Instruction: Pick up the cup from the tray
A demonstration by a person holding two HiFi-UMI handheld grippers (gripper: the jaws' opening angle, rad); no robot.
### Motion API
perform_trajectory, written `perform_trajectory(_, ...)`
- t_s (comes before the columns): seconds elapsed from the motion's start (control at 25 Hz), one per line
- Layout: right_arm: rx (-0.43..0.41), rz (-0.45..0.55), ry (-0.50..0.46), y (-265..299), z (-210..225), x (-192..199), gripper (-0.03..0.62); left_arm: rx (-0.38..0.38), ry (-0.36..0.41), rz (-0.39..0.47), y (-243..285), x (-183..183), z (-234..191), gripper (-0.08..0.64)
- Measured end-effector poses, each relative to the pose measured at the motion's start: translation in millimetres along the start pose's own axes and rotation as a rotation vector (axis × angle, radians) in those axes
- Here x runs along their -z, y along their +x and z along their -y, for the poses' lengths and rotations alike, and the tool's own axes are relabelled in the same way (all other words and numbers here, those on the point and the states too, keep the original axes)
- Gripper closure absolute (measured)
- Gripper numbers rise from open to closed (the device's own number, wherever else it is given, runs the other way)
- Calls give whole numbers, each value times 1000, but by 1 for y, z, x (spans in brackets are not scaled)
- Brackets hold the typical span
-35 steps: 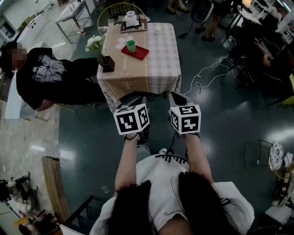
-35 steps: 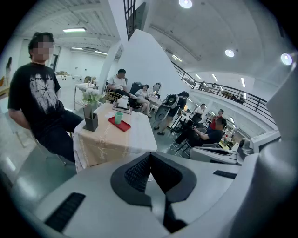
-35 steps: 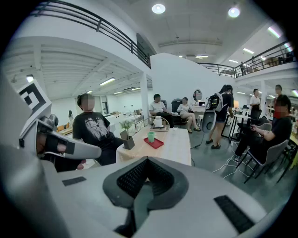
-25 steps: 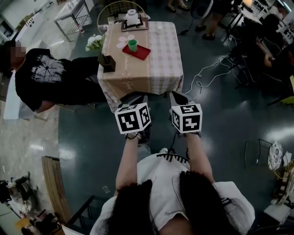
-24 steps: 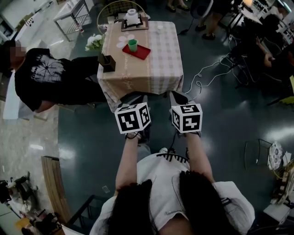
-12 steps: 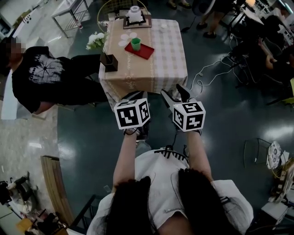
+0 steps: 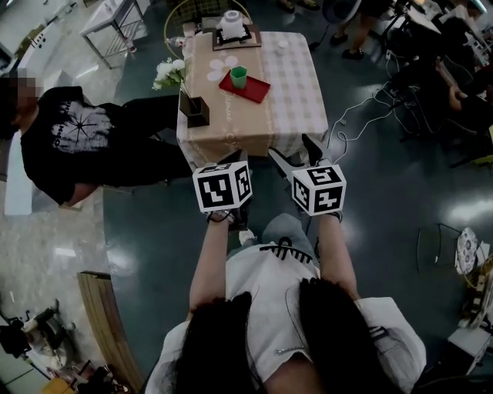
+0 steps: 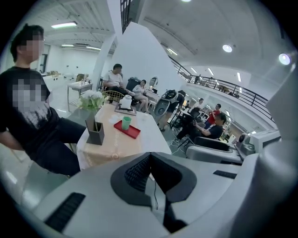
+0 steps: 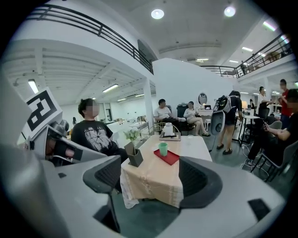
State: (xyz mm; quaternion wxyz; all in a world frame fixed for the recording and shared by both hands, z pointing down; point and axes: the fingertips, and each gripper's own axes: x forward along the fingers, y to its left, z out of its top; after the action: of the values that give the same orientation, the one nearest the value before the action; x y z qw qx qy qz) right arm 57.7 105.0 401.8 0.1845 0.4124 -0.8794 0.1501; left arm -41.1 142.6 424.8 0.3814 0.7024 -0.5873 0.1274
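Observation:
A green cup stands upright on a red tray, on the far half of a cloth-covered table. Both grippers hang in the air short of the table's near edge, well away from the cup. My left gripper is shut with nothing in it; in its own view the cup and tray show far ahead beyond the gripper. My right gripper is opening, with nothing between its jaws. In the right gripper view the cup and tray lie beyond the spread jaws of the gripper.
A dark square vase with white flowers stands at the table's near-left corner. White discs lie left of the tray, and a white pot sits at the far end. A seated person is left of the table. Cables trail on the right floor.
The right gripper's jaws have spread apart from shut. The table has come nearer and shifted right in the head view, and both grippers have edged towards it. The left gripper's jaws stay shut.

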Motion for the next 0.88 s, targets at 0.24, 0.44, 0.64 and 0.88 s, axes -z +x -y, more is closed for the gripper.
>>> perform_trajectory(0.24, 3, -25, -7, 28, 10, -10, 213, 1, -10, -17, 18, -12, -15, 552)
perform_trajectory(0.44, -19, -43, -31, 70, 25, -20, 213, -18, -23, -23, 48, -32, -32, 552)
perform_trajectory(0.64, -69, -71, -55, 121, 45, -39, 213, -47, -39, -29, 87, -66, -45, 552)
perform_trajectory(0.88, -141, -146, -84, 183, 71, -53, 212, -97, -90, -49, 132, -110, -64, 552)
